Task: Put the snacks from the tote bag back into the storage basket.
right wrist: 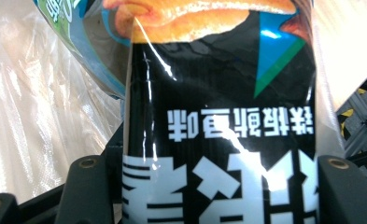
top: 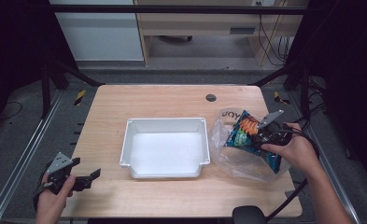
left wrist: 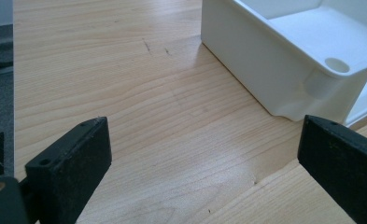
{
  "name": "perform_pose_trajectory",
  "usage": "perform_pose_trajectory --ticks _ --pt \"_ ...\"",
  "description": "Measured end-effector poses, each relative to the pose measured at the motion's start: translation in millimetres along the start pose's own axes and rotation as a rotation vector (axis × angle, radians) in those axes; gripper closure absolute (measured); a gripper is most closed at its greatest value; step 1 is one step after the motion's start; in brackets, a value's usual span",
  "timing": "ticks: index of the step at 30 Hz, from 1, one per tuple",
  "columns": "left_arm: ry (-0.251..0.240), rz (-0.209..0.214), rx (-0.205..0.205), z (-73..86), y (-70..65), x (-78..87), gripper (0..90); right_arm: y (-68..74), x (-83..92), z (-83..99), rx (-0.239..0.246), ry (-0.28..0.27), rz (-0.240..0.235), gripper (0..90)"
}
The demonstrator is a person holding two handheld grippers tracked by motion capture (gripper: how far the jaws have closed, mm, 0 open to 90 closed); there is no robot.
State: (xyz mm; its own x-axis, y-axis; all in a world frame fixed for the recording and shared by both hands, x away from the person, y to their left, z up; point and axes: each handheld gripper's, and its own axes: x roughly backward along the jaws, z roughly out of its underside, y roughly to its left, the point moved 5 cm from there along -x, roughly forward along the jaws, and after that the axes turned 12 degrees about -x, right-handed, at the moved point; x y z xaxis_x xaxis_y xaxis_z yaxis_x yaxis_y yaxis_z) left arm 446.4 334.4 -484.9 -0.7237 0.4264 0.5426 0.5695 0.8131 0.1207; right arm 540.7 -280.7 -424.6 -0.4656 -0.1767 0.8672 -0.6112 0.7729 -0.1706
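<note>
My right gripper [top: 258, 135] is at the table's right side, shut on a black snack packet [top: 246, 133] with white lettering and an orange picture. In the right gripper view the snack packet [right wrist: 218, 93] stands between the two black jaws of my right gripper [right wrist: 214, 186], which press on its sides. The packet sits partly in a clear plastic bag [top: 228, 158] that holds other colourful packets. My left gripper [top: 87, 168] rests at the table's near left corner, open with nothing between its fingers. In the left gripper view my left gripper [left wrist: 200, 158] has bare wood between its wide-apart jaws.
A white rectangular tray [top: 165, 120] with nothing in it stands at the table's middle; a corner of the tray [left wrist: 265, 79] lies just ahead of the left jaws. The crinkled plastic bag [right wrist: 41, 116] spreads behind the packet. A round grommet hole [top: 211, 97] is near the far edge.
</note>
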Motion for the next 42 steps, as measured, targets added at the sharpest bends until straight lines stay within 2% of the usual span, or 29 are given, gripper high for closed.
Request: perform_pose_trajectory --ticks 5,14,16,18,21,28,34,36,38,42 --pt "0.001 0.004 -0.006 -0.4 -2.9 -0.2 2.3 -1.5 12.0 0.4 -0.015 -0.044 0.018 39.8" --pt "0.016 0.01 -0.012 -0.1 -4.4 -4.7 2.4 -7.6 18.6 -7.1 -0.042 -0.097 0.021 40.0" --pt "0.011 0.017 -0.003 0.4 -5.0 -4.5 2.4 -7.5 19.8 -9.6 -0.045 -0.112 0.022 40.1" --pt "0.007 0.022 0.001 0.2 -5.1 -4.3 2.4 -7.9 20.8 -10.0 -0.049 -0.095 0.044 40.1" --pt "0.006 0.025 -0.001 -0.9 -5.7 -4.9 2.4 -8.7 21.1 -9.2 -0.064 -0.09 0.05 40.2" --pt "0.022 0.029 -0.028 -2.6 -10.3 -9.5 2.4 -7.6 21.4 -10.5 -0.056 -0.089 0.038 40.4" --pt "0.025 0.022 -0.027 -1.7 -9.3 -8.8 2.4 -6.1 28.1 -16.3 -0.055 -0.129 0.015 40.4" --pt "0.023 0.019 -0.027 -1.6 -9.2 -7.9 2.4 -2.4 31.4 -18.9 -0.054 -0.147 0.012 40.4" --pt "0.02 0.02 -0.025 -2.0 -9.4 -7.2 2.4 1.9 34.9 -21.5 -0.03 -0.144 0.007 40.4" --pt "0.018 0.011 -0.022 -1.8 -8.9 -6.1 2.4 8.1 40.5 -27.8 -0.016 -0.156 0.004 40.5"
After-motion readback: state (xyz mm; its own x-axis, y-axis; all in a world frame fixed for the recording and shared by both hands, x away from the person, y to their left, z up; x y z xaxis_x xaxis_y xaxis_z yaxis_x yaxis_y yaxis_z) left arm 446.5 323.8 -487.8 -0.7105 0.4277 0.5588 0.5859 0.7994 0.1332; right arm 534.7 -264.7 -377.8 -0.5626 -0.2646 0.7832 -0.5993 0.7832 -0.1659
